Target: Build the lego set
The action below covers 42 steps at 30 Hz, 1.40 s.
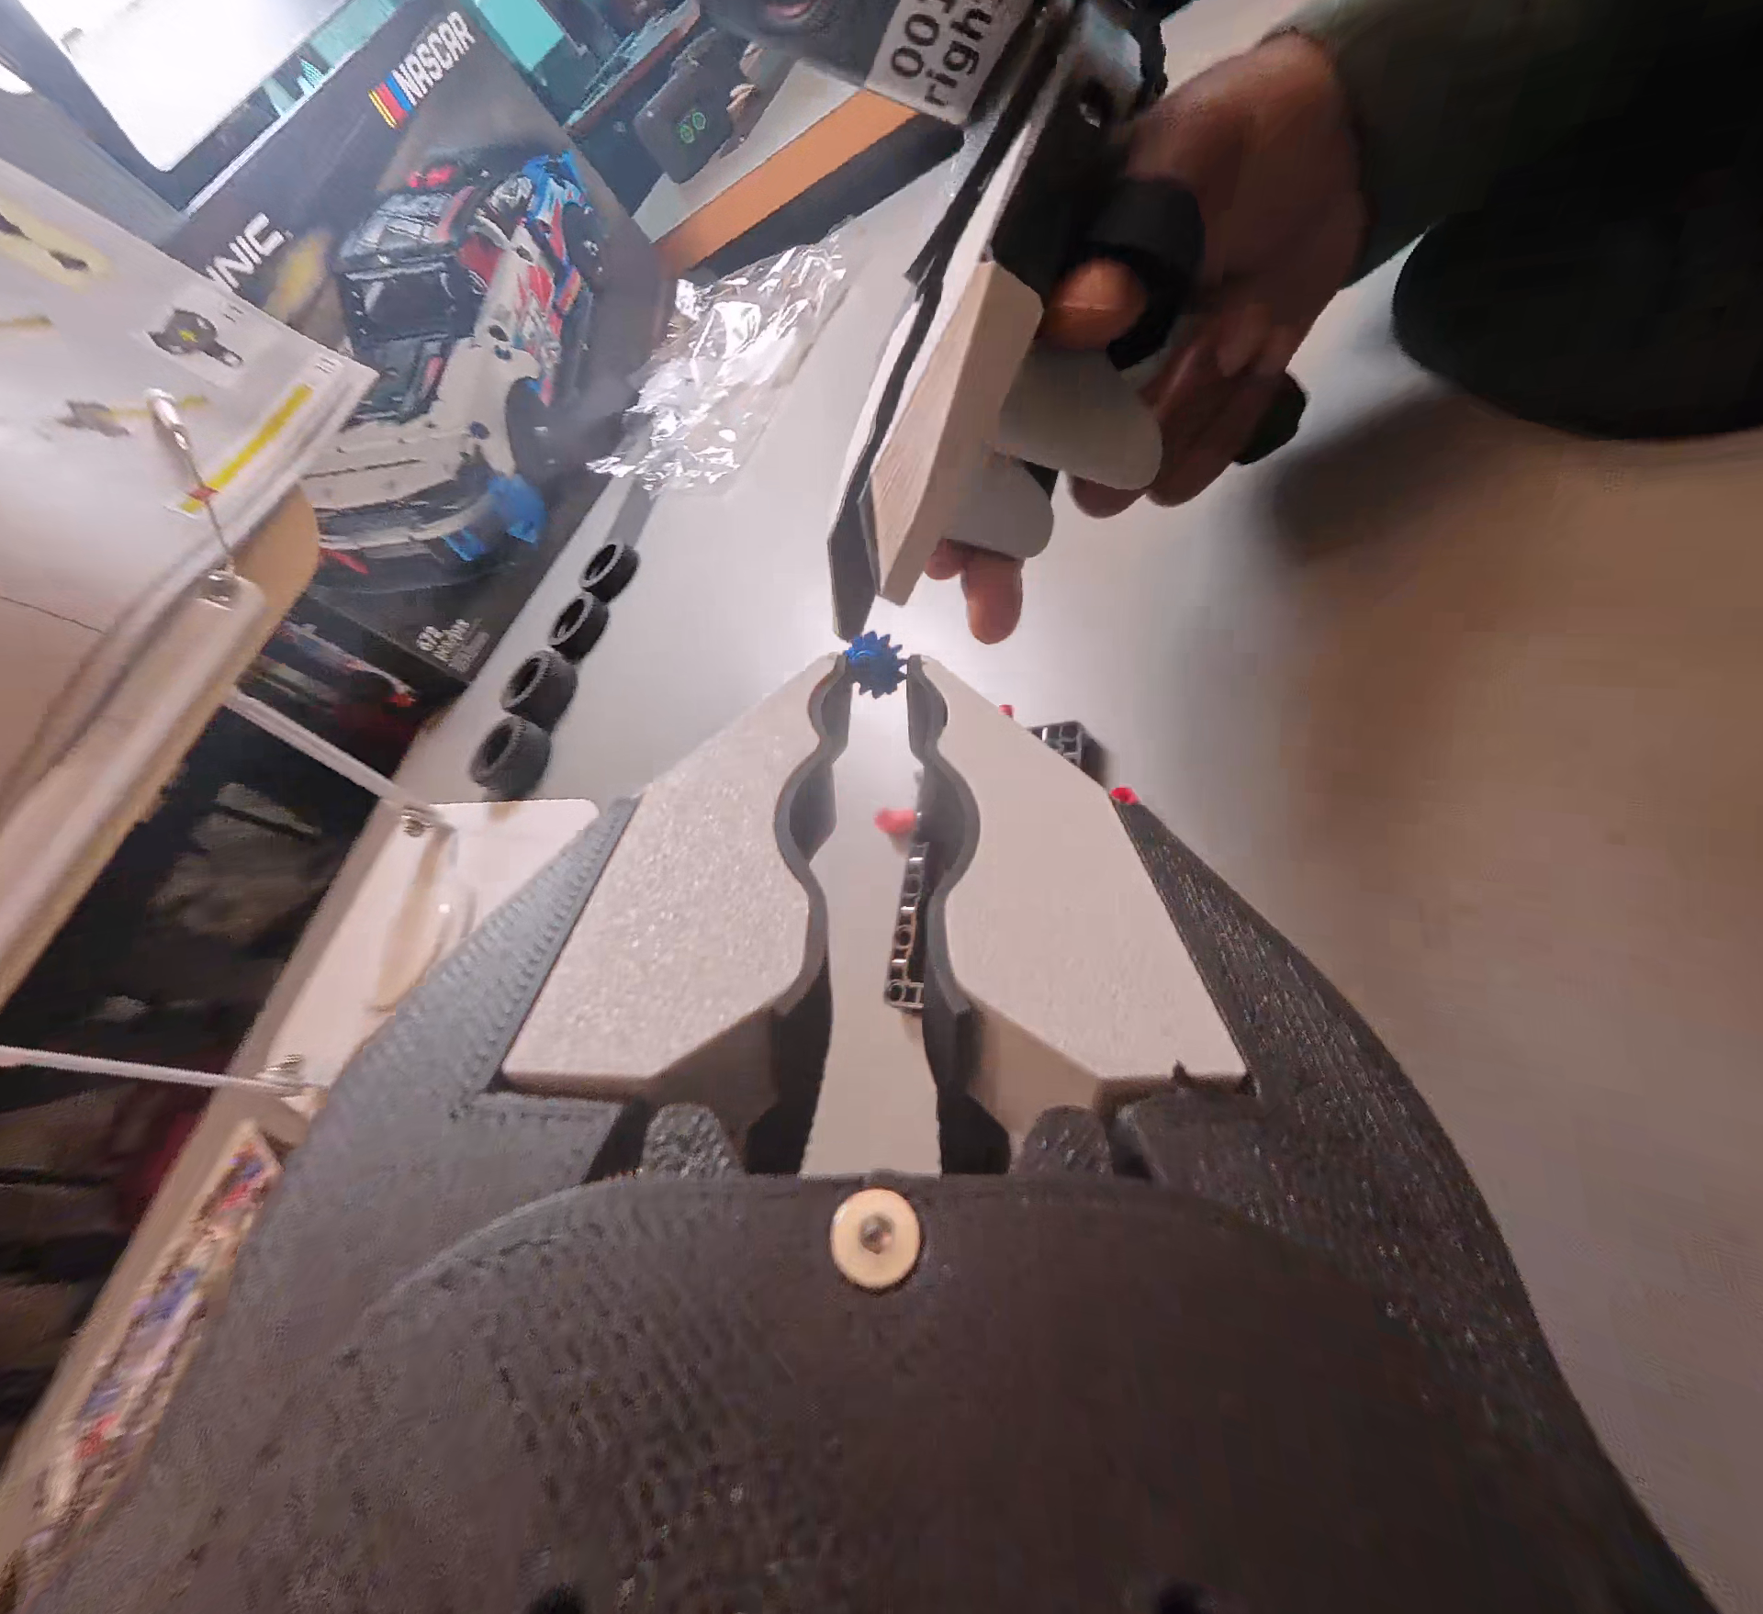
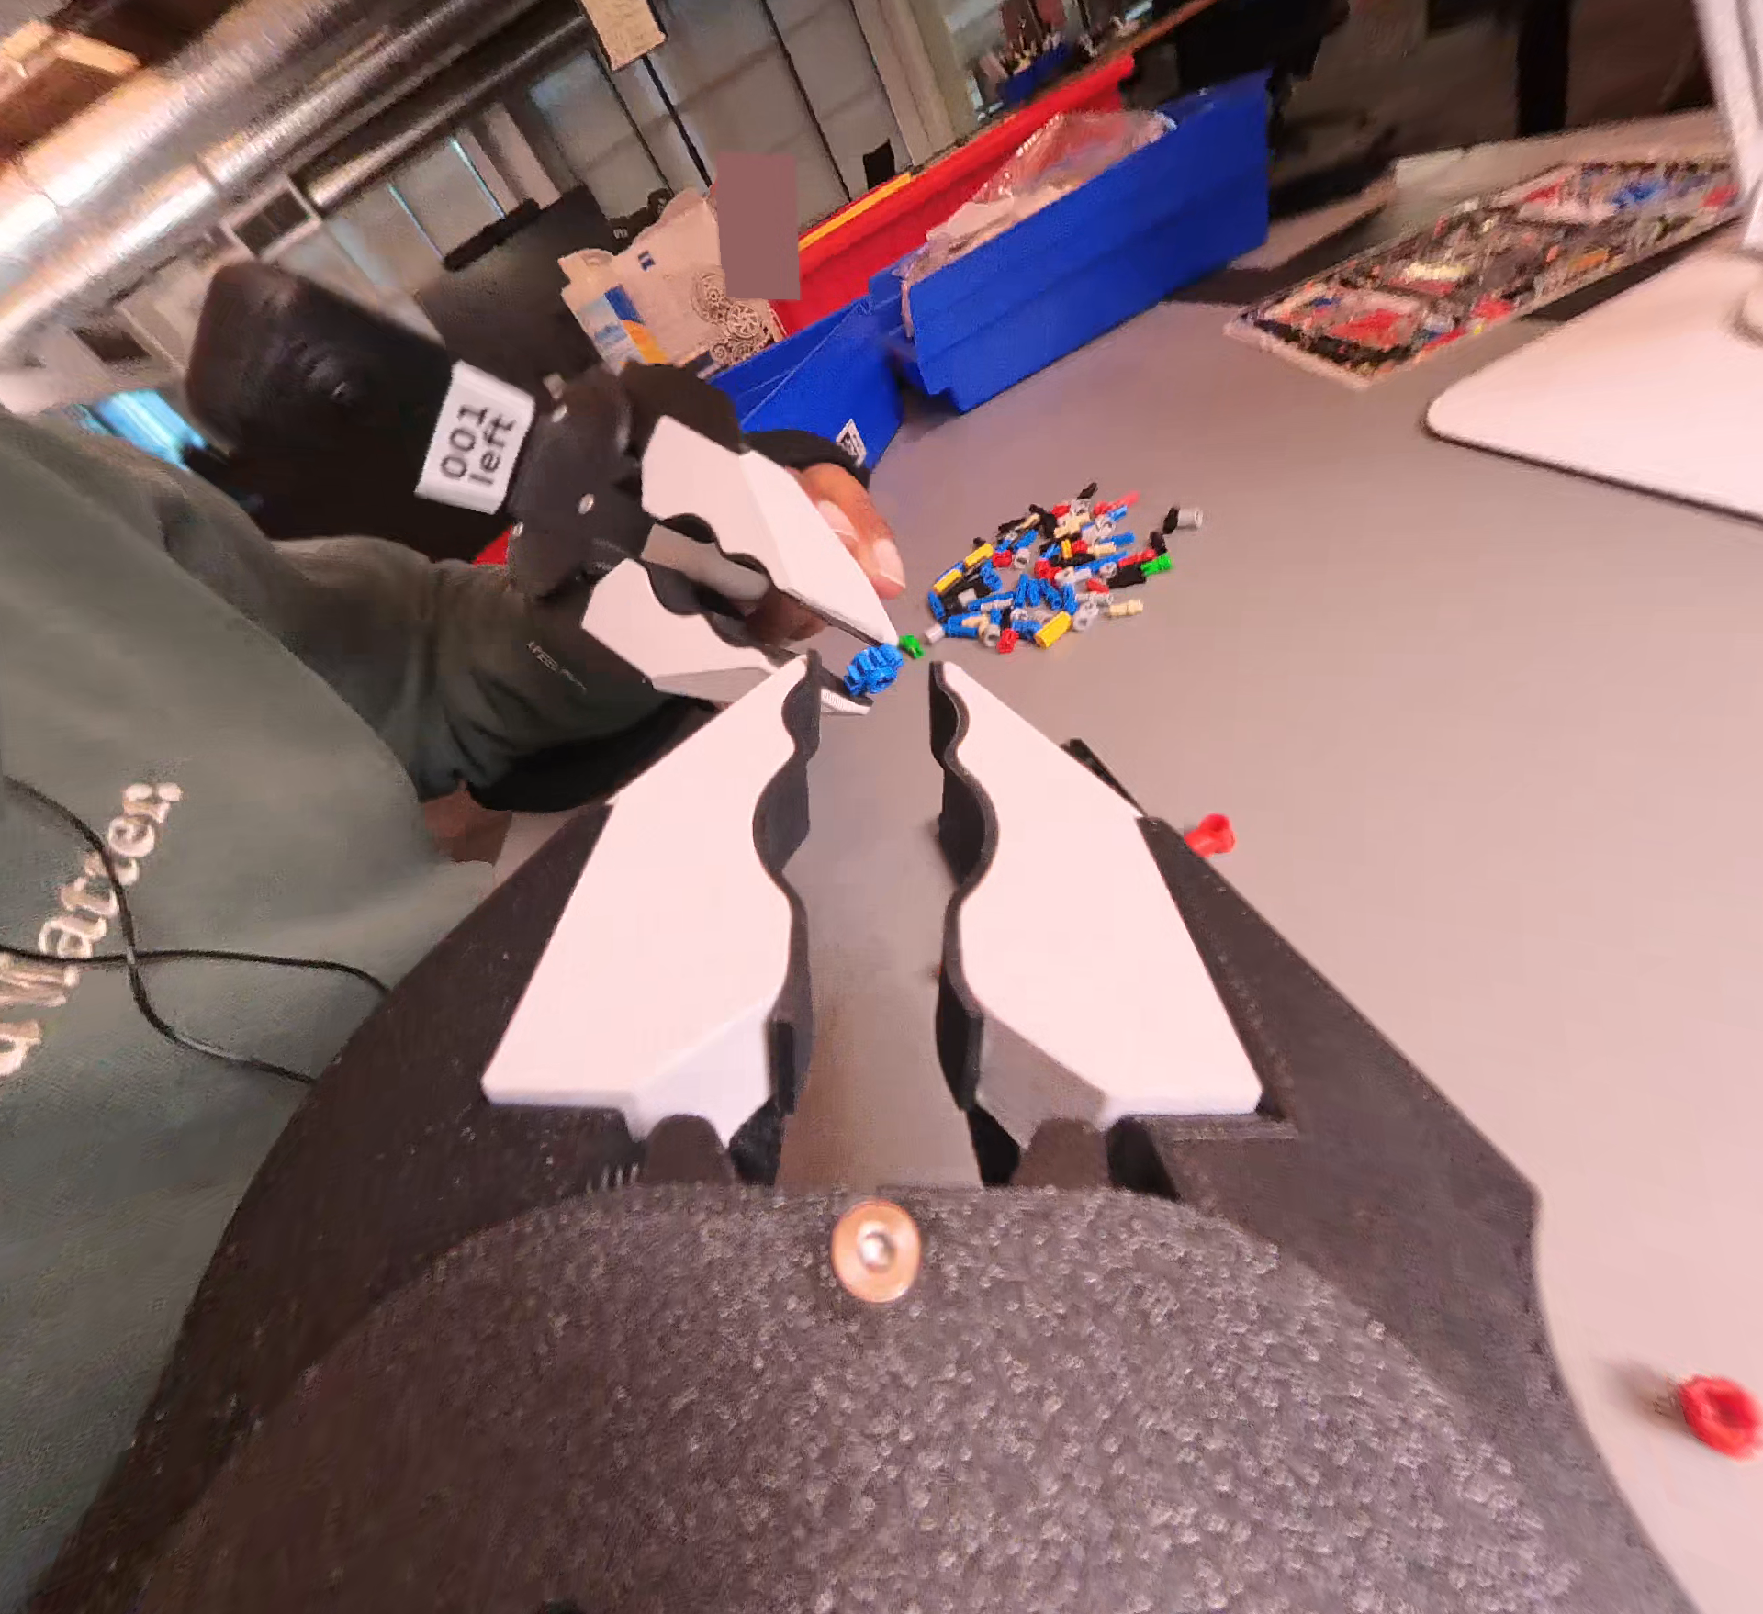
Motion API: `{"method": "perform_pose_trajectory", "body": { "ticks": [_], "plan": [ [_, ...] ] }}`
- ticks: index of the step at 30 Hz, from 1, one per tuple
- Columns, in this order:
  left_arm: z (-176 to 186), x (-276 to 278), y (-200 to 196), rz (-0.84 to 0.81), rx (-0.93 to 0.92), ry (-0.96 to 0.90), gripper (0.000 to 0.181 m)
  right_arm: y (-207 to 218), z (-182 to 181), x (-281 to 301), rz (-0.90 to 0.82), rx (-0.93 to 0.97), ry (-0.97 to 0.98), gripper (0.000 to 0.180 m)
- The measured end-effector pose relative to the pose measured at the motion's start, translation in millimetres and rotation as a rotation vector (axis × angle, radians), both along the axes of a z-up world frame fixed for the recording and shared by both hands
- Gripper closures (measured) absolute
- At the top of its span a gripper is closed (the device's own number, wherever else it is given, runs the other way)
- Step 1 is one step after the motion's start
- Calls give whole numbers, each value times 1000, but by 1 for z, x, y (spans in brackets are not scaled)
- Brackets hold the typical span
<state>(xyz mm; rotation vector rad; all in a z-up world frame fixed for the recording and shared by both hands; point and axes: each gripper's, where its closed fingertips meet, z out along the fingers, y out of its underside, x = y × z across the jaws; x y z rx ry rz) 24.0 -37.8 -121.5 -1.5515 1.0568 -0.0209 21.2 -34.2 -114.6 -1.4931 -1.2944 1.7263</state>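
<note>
My left gripper (image 1: 875,664) is shut on a small blue gear (image 1: 867,677) at its fingertips, held above the grey table (image 1: 1336,805). In the right wrist view the left gripper (image 2: 863,662) comes in from the left with the blue gear (image 2: 874,670) at its tip. My right gripper (image 2: 870,683) is open and empty, and the gear sits in the gap between its fingertips. In the left wrist view the right gripper (image 1: 852,614) comes down from above, its tip just over the gear.
A black beam (image 1: 906,929) and red pieces (image 1: 892,821) lie under the left gripper. Several black tyres (image 1: 549,681), the set box (image 1: 458,309), a booklet (image 1: 143,347) and a plastic bag (image 1: 735,366) lie to the left. A pile of small parts (image 2: 1049,576), blue bins (image 2: 1078,261) and loose red pieces (image 2: 1210,834) lie ahead.
</note>
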Motion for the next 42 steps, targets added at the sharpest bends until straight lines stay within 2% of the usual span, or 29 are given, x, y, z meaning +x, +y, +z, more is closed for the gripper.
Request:
{"method": "perform_pose_trajectory", "body": {
  "ticks": [3,8,15,20,25,31,35,42],
  "plan": [
    [-2,1,1,17,50,73,171,-5,-4,-3,19,-60,-35,160],
    [-2,4,1,24,85,112,168,-5,-8,-3,22,-61,-55,171],
    [27,6,-7,-49,9,-194,164,-9,18,11,148,-216,103,173],
    [36,10,-14,-96,-5,-251,164,-14,26,15,195,-216,161,176],
    [29,15,-17,-115,-16,-210,165,-17,21,13,199,-203,130,175],
    [10,16,-23,-160,-11,-27,162,-27,-2,11,261,-230,-44,175],
    [-1,16,-27,-185,-33,50,165,-33,-12,11,279,-230,-111,175],
    [-11,16,-28,-181,-61,99,169,-32,-21,10,263,-226,-158,175]
  ]
}}
